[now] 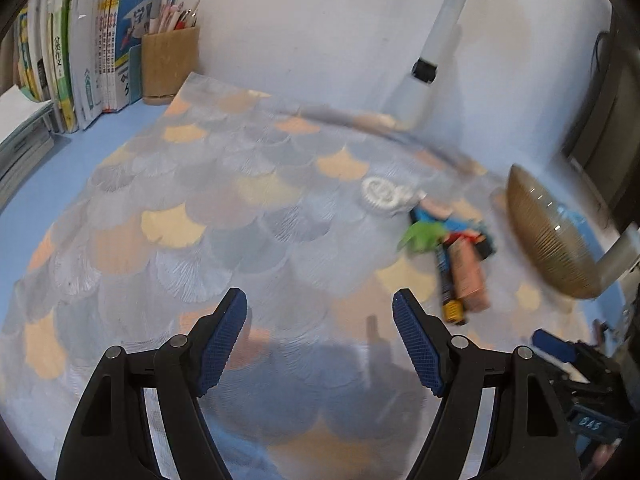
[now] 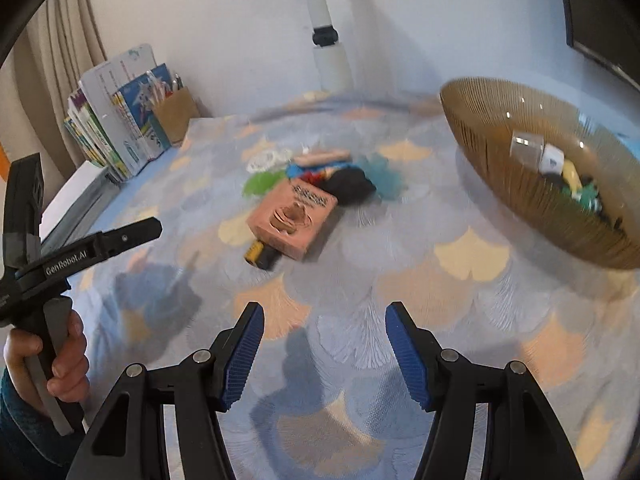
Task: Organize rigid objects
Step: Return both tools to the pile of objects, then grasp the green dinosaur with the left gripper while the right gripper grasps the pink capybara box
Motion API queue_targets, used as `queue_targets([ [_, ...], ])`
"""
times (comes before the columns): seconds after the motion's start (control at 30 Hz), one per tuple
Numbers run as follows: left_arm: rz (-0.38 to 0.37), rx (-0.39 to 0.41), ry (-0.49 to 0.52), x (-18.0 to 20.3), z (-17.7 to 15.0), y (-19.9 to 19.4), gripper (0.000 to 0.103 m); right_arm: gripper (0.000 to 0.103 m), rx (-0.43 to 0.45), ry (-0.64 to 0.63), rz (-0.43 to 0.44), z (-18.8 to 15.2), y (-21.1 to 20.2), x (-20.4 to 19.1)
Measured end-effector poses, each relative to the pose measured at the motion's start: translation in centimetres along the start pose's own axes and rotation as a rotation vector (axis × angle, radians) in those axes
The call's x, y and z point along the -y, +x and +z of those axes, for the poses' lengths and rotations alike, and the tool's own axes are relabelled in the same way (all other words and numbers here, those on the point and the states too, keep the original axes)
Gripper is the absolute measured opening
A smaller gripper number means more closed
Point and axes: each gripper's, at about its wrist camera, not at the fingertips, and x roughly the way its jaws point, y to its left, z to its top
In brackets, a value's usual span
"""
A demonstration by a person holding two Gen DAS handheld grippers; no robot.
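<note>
Pink rectangular cardboard box [image 2: 295, 219] is lying on the desk's patterned cloth [image 2: 460, 300], ahead-left of my right claw [image 2: 325, 354], long axis slanting away to the right. Right claw [image 1: 554, 346] is nearer; left claw [image 1: 320, 342] too is hovering spread, pinching nothing.

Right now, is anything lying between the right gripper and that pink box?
Nothing visible. Only bare patterned cloth lies between the open right gripper and the pink box; a yellow-and-black battery lies against the box's near left edge.
</note>
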Motion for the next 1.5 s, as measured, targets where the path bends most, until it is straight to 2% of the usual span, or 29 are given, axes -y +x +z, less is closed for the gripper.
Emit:
queue_targets([
  [0.1,0.023,-0.004,0.025,0.3,-0.4,0.6,0.074,0.062,0.008,0.014,-0.013,-0.4,0.2,0.5],
  [0.23,0.011,0.022,0.039,0.4,-0.5,0.0,0.074,0.062,0.021,0.039,-0.01,-0.4,0.0,1.1],
  [0.47,-0.003,0.005,0.061,0.7,-0.4,0.2,0.074,0.062,0.009,0.068,-0.013,-0.3,0.0,1.3],
  [0.5,-0.019,-0.007,0.068,0.7,-0.3,0.4,0.074,0.062,0.012,0.065,-0.013,-0.3,0.0,1.2],
  [0.6,-0.152,-0.089,0.075,0.9,0.0,1.2,0.074,0.062,-0.022,0.06,0.004,-0.1,0.4,1.1],
  [0.67,-0.175,-0.089,0.087,1.1,0.6,1.3,0.074,0.062,-0.051,0.071,0.044,0.3,0.4,0.9],
  [0.73,-0.175,-0.083,0.132,1.9,1.6,1.3,0.074,0.062,-0.068,0.094,0.109,1.2,0.3,0.5],
  [0.9,-0.211,-0.097,0.316,4.7,4.2,3.2,0.073,0.062,-0.077,0.037,0.089,4.4,1.6,-1.8],
  [0.93,-0.21,-0.099,0.34,4.9,4.5,3.7,0.071,0.062,-0.081,0.035,0.088,4.7,2.1,-2.0],
  [1.0,-0.244,-0.121,0.373,5.2,5.1,4.9,0.062,0.062,-0.104,0.044,0.092,5.1,3.4,-2.2],
  [1.13,-0.295,-0.134,0.437,6.2,5.9,6.0,0.059,0.062,-0.118,0.085,0.105,5.8,5.4,-2.1],
  [1.23,-0.303,-0.156,0.456,6.7,6.2,6.9,0.051,0.061,-0.123,0.102,0.107,6.3,6.3,-1.9],
  [1.37,-0.327,-0.188,0.455,7.0,6.3,8.3,0.047,0.045,-0.11,0.108,0.084,6.7,6.8,-1.5],
  [1.43,-0.346,-0.206,0.45,7.2,6.2,8.8,0.044,0.044,-0.101,0.128,0.102,6.6,6.8,-1.0],
  [1.5,-0.36,-0.215,0.444,7.6,6.1,9.2,0.033,0.043,-0.096,0.136,0.106,6.5,6.6,-0.7],
])
